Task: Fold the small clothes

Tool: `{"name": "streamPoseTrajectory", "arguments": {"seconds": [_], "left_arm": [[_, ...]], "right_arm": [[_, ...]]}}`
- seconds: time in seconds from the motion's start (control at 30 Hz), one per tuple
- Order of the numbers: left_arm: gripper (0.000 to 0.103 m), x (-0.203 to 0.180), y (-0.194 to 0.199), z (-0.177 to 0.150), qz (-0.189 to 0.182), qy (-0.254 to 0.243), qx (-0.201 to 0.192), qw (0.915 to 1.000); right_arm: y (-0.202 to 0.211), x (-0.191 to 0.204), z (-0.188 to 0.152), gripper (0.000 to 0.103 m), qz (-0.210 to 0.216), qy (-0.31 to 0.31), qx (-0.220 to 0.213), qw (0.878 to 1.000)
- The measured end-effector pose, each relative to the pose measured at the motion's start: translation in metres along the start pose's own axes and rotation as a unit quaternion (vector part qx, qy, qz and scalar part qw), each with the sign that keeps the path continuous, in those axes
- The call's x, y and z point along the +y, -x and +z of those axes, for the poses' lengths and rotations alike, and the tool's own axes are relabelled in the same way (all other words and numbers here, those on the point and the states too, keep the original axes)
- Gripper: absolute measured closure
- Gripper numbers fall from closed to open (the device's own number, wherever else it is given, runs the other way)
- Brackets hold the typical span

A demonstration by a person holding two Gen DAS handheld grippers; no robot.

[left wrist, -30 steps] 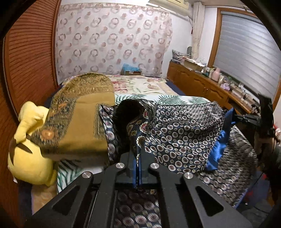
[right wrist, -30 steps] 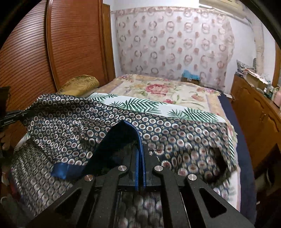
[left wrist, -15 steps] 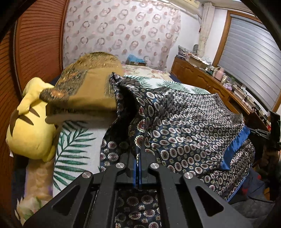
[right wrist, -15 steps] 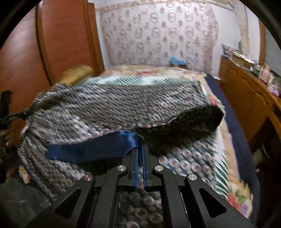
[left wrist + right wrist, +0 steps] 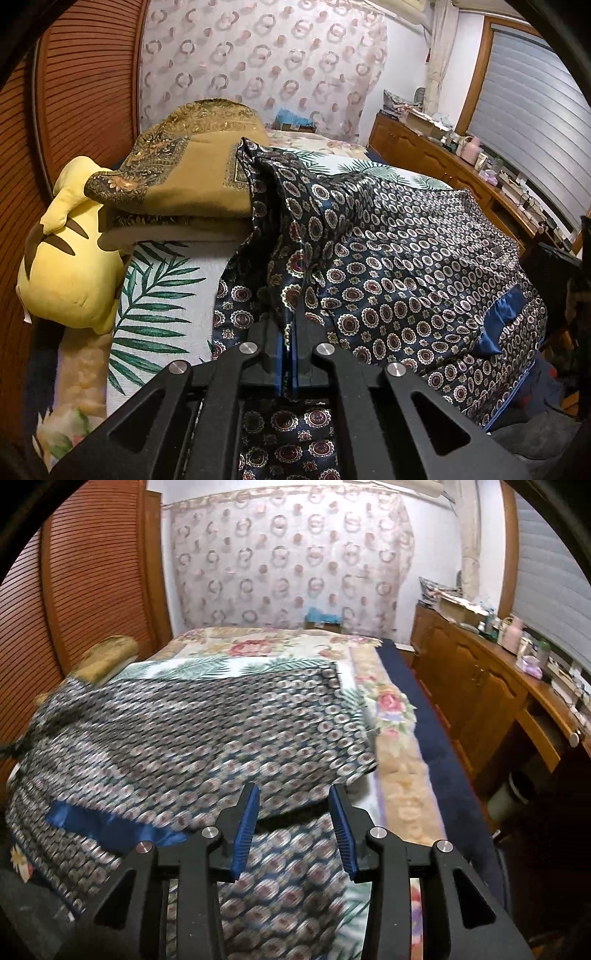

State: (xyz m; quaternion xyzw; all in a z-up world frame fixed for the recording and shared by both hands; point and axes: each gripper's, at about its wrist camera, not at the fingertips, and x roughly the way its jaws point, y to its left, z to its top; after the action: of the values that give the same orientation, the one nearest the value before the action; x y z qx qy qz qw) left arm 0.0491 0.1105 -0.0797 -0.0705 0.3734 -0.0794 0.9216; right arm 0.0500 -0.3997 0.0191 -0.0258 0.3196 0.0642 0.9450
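Patterned satin garment (image 5: 406, 258), navy with medallion print and plain blue trim band (image 5: 506, 317): spread over the near part of the bed (image 5: 399, 775), long axis running across it from the wardrobe-side edge toward the cabinet-side edge, upper layer folded over the lower. In the right wrist view (image 5: 177, 738), blurred; far folded edge reaching the palm-leaf sheet (image 5: 229, 668), near portion draping over the foot edge. Left gripper (image 5: 288, 354): clenched on a bunched ridge of the garment, cloth rising from between the blue pads and running away toward the head of the bed. Right gripper (image 5: 295, 812): jaws opening, blue pads (image 5: 245, 834) standing apart, garment lying below and between them, neither pad pressing on it. Blue trim band in the right wrist view (image 5: 110, 827): just left of the fingers, lying across the lower layer. Ochre folded blanket (image 5: 192, 173): at the wardrobe-side edge, touching the garment's far corner. Yellow plush toy (image 5: 70, 266): beside the blanket, against the slatted wardrobe doors (image 5: 81, 92). Wooden cabinet (image 5: 476, 686): along the opposite wall, well apart from the garment.
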Motion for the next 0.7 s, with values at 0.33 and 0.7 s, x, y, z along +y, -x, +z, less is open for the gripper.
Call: {"name": "streamPoseTrajectory", "arguments": {"seconds": [0.33, 0.7], "left_arm": [[0.101, 0.001, -0.008, -0.001, 0.003, 0.001, 0.015, 0.9999], [0.101, 0.004, 0.000, 0.000, -0.001, 0.001, 0.001, 1.0000]], "right_arm": [[-0.079, -0.035, 0.033, 0.063, -0.009, -0.039, 0.056, 0.998], [-0.068, -0.023, 0.036, 0.102, 0.041, -0.032, 0.066, 0.996]]}}
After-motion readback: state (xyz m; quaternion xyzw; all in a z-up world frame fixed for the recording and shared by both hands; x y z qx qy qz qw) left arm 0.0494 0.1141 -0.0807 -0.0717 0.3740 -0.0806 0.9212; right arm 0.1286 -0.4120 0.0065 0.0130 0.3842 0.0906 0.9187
